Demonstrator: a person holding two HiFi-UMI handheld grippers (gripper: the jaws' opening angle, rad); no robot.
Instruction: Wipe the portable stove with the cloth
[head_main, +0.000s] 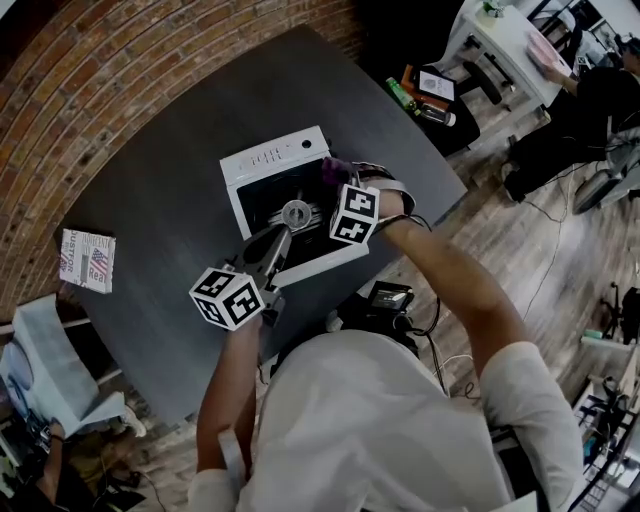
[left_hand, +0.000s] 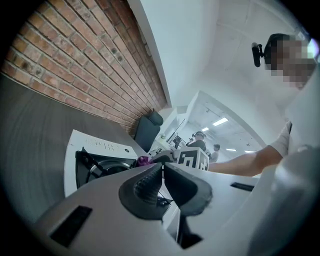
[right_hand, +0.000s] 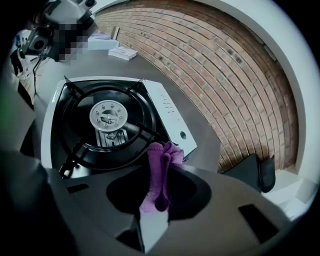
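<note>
A white portable stove (head_main: 262, 160) with a black top and round burner (head_main: 296, 213) sits on the dark table (head_main: 170, 200). My right gripper (right_hand: 161, 165) is shut on a purple cloth (right_hand: 159, 172) and hovers over the stove's right edge (right_hand: 170, 115); the cloth (head_main: 335, 168) shows just beyond its marker cube. My left gripper (head_main: 281, 236) points at the burner from the near side, jaws closed together with nothing between them. In the left gripper view the stove (left_hand: 95, 160) lies ahead of the black pads (left_hand: 147, 187), with the cloth (left_hand: 143, 160) beyond.
A printed booklet (head_main: 87, 260) lies at the table's left edge. A brick wall (right_hand: 220, 65) runs behind the table. A chair (left_hand: 149, 127) stands past the far corner, with people and desks (head_main: 520, 50) beyond. A bag (head_main: 40, 370) sits on the floor at left.
</note>
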